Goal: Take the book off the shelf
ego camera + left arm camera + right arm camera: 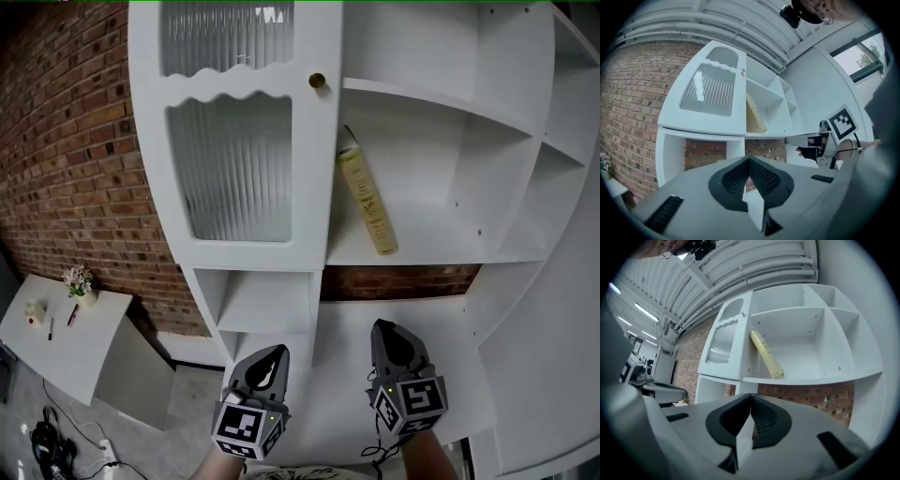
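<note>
**Yellow book leaning on the white shelf, both tools clenched and empty**

The slim yellow book [367, 202] stands in the wide open compartment of the tall white shelf unit [422, 255], just right of the unit's ribbed glass door [234, 169]. Its foot rests on the shelf board near the board's front edge, towards the left end. Its top tilts left against the compartment's left wall, under the small brass knob [317, 82] on the door. Nothing else shows on that board, and the compartments to the right and above look bare.

My left tool [274, 354] is held low in front of the unit, below the book's board and well apart from the book. In its own view the two ribbed black jaws meet at their tips with nothing between them. My right tool [388, 334] sits beside it, a little closer under the book, also pointed at the unit. Its jaws are pressed together and hold nothing. From the left tool's view the right tool [806, 139] reaches in from the right edge, its marker cube on top.

A red brick wall [75, 141] runs behind the unit and off to the left. At the lower left a small white counter [66, 352] carries a little pot of flowers [79, 279] near its far edge.
</note>
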Demonstrator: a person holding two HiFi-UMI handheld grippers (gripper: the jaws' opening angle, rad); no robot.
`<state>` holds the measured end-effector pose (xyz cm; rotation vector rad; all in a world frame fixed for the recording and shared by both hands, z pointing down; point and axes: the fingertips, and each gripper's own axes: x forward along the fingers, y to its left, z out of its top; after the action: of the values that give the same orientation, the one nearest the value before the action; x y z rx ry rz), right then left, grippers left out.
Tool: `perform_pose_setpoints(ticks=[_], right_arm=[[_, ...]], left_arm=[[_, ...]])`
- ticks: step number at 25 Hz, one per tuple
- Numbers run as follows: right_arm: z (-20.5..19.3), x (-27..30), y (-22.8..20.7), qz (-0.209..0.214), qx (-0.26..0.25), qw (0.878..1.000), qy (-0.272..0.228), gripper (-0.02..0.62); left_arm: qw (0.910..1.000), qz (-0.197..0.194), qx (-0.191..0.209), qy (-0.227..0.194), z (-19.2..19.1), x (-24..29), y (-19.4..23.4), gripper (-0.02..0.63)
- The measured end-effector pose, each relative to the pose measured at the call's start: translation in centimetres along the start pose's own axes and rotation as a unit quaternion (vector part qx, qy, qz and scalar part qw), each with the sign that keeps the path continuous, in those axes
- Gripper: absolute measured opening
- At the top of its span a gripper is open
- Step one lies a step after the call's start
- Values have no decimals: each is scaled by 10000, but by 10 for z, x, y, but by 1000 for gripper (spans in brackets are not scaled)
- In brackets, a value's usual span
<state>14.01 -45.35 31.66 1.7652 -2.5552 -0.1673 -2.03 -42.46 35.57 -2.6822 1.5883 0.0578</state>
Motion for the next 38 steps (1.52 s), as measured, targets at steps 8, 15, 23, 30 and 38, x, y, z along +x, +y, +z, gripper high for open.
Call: perform_pose_setpoints(ticks=[8,15,23,30,38], right_arm=[[67,53,-16,-280,-627,9972,-301,192],[121,110,-39,-525,-1253,9905,-193,385],[118,173,-57,-702,-1542,9846,439,400],[120,208,-64,-824,-1808,9771,755,396],[120,217,-73,-1071,-1911,9723,821,287]], left_arm=[[9999,-115,-72,-97,11,23,21,12],[9995,-289,39,-110,11,34,24,11],[9996,-285,-55,-64,7,36,37,11],[9996,-279,-27,-102,4,34,45,11],[9997,-214,-14,-151,4,31,51,11]])
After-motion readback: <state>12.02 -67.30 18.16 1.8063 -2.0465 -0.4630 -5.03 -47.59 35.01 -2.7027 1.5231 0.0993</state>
